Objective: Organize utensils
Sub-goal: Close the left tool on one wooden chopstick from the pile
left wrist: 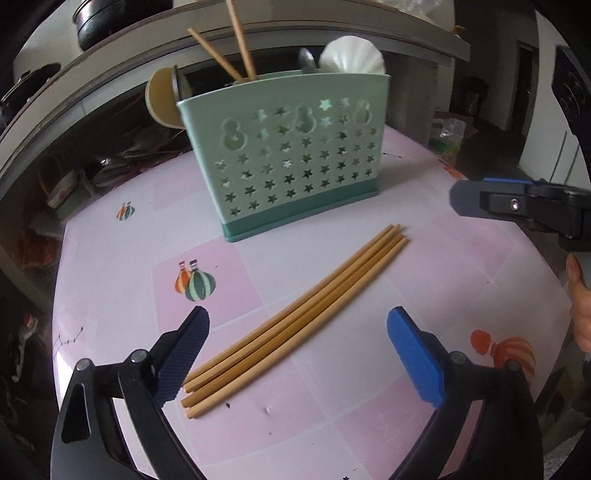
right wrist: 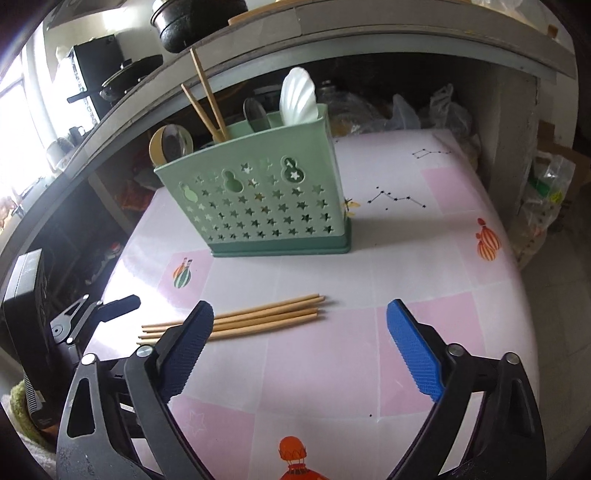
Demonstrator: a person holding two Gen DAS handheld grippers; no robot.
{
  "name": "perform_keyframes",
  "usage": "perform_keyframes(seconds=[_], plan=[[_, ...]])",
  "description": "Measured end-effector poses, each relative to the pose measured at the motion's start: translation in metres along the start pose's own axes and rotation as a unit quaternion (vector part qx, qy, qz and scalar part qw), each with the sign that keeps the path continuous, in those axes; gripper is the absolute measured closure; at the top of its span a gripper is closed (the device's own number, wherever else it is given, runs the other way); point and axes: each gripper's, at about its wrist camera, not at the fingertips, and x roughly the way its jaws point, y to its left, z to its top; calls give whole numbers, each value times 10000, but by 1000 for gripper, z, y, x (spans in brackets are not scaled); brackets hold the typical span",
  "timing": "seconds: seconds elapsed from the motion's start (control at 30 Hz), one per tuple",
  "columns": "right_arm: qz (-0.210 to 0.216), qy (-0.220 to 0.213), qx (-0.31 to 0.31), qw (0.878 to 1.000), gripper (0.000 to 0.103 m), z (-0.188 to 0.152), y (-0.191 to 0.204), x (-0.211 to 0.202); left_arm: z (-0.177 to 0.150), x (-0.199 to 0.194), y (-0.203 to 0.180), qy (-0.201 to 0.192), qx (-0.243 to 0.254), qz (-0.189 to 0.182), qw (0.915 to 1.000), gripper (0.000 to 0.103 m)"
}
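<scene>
Several wooden chopsticks (left wrist: 295, 317) lie in a bundle on the pink tablecloth (left wrist: 369, 424), in front of a green star-punched utensil holder (left wrist: 295, 158). The holder (right wrist: 266, 206) contains two chopsticks (right wrist: 207, 103), a white shell-shaped spoon (right wrist: 297, 96), a metal spoon and a wooden spoon (right wrist: 159, 147). My left gripper (left wrist: 299, 354) hovers open over the near part of the bundle, nothing touching its pads. My right gripper (right wrist: 301, 347) is open just to the right of the chopsticks (right wrist: 258, 317), its left finger crossing in front of them. The right gripper's fingertip (left wrist: 465, 199) shows at the left wrist view's right edge.
A grey shelf (right wrist: 406, 37) with a dark pot (right wrist: 192, 22) overhangs the table's far side. Plastic bags (right wrist: 546, 192) sit past the right edge. The left gripper's body (right wrist: 99, 310) is at the table's left edge. A person's hand (left wrist: 580, 306) shows at right.
</scene>
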Motion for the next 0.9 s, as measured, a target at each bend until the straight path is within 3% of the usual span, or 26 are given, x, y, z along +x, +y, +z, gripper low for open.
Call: perform_keyframes(seconds=[0.17, 0.37, 0.57, 0.9], plan=[[28, 147, 27, 9999, 16, -5, -2, 8, -1, 20, -23, 222, 823, 218, 9961, 51], [142, 348, 282, 9989, 17, -9, -10, 15, 1, 32, -31, 361, 1215, 77, 9919, 77], [206, 360, 402, 9983, 17, -11, -13, 15, 4, 42, -28, 393, 1271, 1, 9911, 91], [236, 380, 560, 9974, 17, -14, -19, 14, 1, 38, -41, 327, 1556, -55, 9873, 101]])
